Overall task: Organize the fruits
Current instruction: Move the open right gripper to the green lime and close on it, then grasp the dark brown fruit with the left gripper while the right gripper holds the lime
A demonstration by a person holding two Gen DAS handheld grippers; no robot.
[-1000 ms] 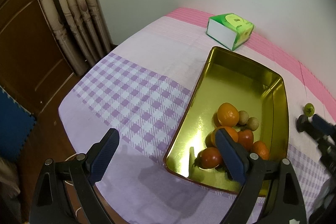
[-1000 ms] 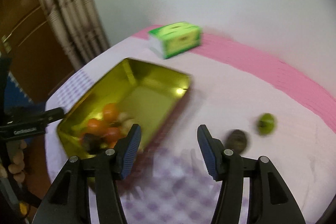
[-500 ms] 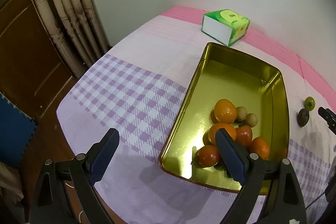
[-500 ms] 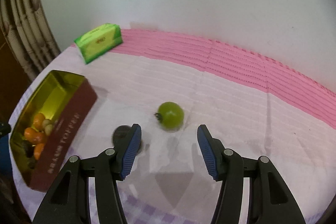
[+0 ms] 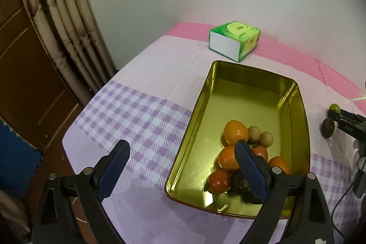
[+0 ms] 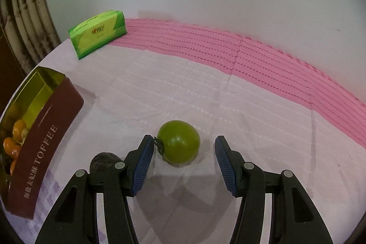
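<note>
Two fruits lie outside the tin; the rest are already in it.

Left wrist view: the gold tin [image 5: 295, 93] sits on the cloth-covered table [image 5: 141, 111], its near short rim close to the table's near edge. Its near end holds a cluster of oranges [image 5: 235, 132], red fruits [image 5: 219, 181], two small brown round fruits [image 5: 266, 138] and something dark that I cannot identify. The far half of the tin is bare, so room for more is ample. The left gripper [image 5: 180, 172] hangs spread wide and empty over the tin's near left corner. A tissue box [image 5: 233, 40] stands beyond the tin's far rim, near the wall edge.

Right wrist view: the green fruit [image 6: 178, 144] rests on the table, well away from every edge, between the pads of the right gripper [image 6: 181, 164]. The jaws are apart; the left pad is just beside the stem, the right pad clear of the skin. A dark fruit [image 6: 101, 160] lies just left of that gripper, between it and the tin's maroon side wall. Open cloth surrounds the green fruit, so closing and lifting look unobstructed; the tin wall must be cleared on the way in.
</note>
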